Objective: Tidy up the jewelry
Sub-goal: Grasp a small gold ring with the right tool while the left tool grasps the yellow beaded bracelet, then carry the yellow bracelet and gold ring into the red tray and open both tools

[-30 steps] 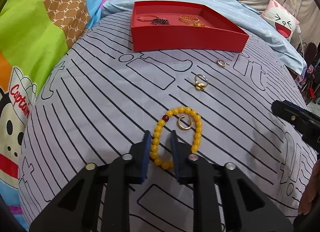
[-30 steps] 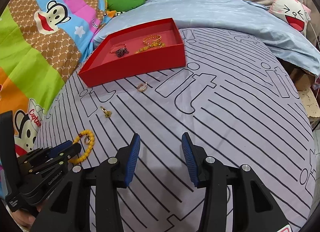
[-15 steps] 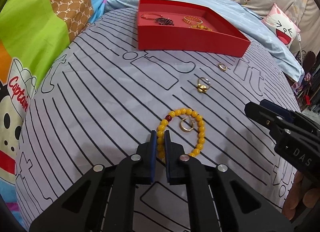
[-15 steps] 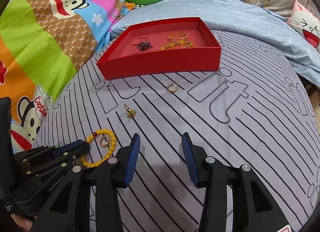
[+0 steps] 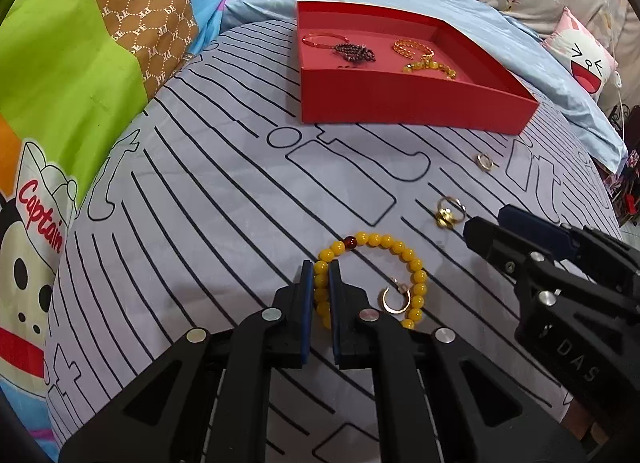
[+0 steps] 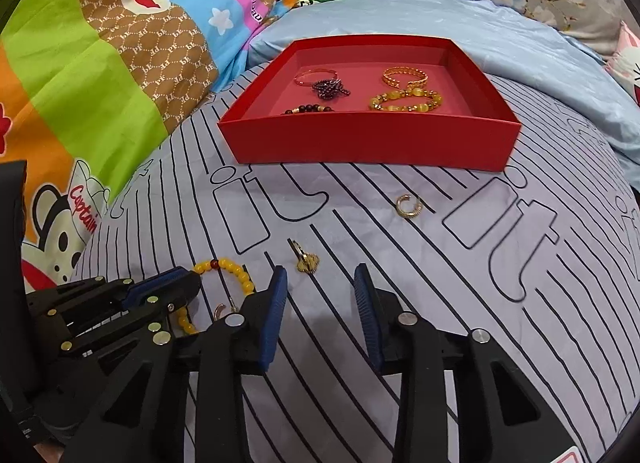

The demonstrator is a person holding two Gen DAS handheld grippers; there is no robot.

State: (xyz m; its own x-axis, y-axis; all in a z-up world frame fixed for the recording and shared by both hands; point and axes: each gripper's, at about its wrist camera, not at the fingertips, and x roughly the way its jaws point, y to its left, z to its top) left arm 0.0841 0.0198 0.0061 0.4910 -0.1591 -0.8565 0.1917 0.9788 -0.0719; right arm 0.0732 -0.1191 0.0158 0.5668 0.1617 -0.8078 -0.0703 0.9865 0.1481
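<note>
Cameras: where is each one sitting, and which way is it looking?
Left wrist: on the left gripper, looking along its fingers shut on the yellow bracelet; the right gripper pokes in at the right.
Right wrist: on the open right gripper, facing the red tray; the left gripper shows at the left.
Both see the tray, bracelet and loose rings.

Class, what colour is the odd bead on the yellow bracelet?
Dark red, a single bead on the bracelet, clearest in the left wrist view.

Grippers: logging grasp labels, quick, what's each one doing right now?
Left gripper: closed on the yellow bead bracelet.
Right gripper: open, holding nothing.
</note>
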